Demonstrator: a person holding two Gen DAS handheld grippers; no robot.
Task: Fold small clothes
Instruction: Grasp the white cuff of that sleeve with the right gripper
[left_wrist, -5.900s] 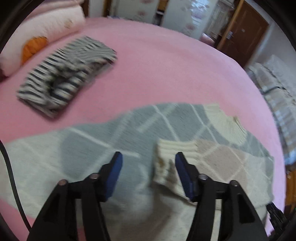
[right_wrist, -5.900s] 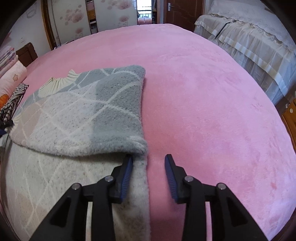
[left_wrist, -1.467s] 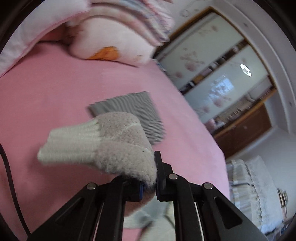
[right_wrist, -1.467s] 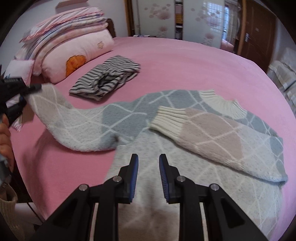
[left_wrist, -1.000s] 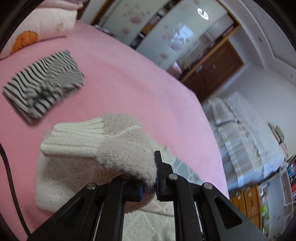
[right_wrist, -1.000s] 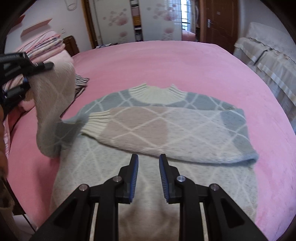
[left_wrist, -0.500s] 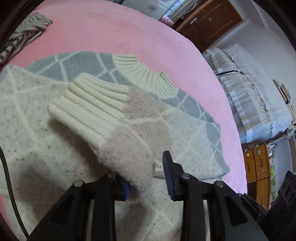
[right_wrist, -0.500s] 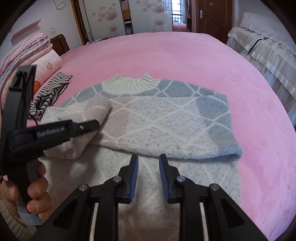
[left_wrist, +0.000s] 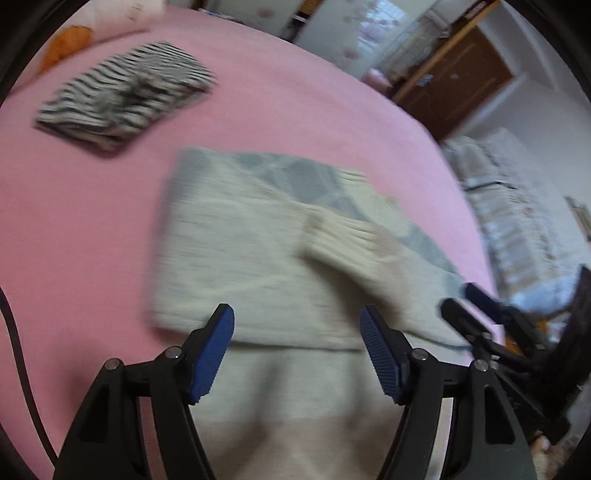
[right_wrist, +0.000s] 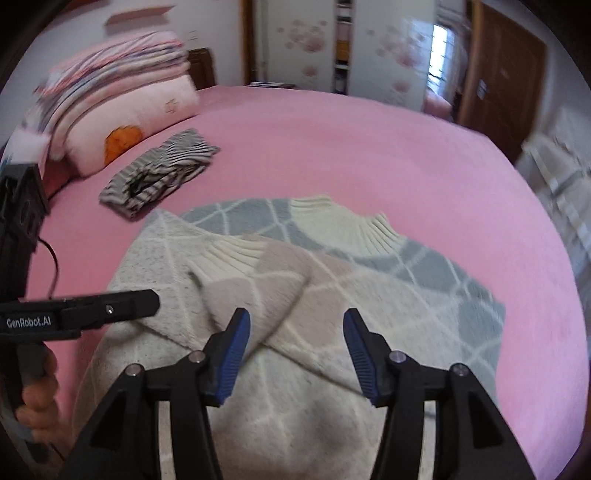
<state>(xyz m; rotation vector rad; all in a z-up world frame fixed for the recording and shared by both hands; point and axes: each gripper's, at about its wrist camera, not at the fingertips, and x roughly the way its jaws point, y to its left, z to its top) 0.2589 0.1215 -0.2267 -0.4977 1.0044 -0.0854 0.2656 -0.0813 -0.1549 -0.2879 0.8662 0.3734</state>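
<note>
Released since half a second ago, the left sleeve (right_wrist: 258, 266) now lies across the sweater's chest, and the left gripper (left_wrist: 295, 349) has drawn back with its fingers spread wide and empty; that view is motion-blurred.

One sweater (right_wrist: 295, 332) — cream, grey and beige diamond knit — lies flat on the pink bed (right_wrist: 369, 147), collar (right_wrist: 343, 221) away from the cameras. Both sleeves are folded inward over the body, the left one's ribbed cuff on top and crossing the right sleeve (right_wrist: 388, 295).

One striped garment (right_wrist: 159, 177), already folded, sits well apart toward the headboard side, near one pink pillow (right_wrist: 129, 122) under one stack of folded bedding (right_wrist: 110, 59).

Two grippers: the right gripper (right_wrist: 295, 350) hovers above the sweater's lower body, fingers wide apart, gripping nothing. The left one enters the right wrist view from the left edge, over the sweater's left flank, its handle held by the person's hand (right_wrist: 37, 398).

Nothing lies on the sweater besides its own sleeves — a second bed (left_wrist: 517, 206) and wooden door (right_wrist: 506, 81) stand beyond.
</note>
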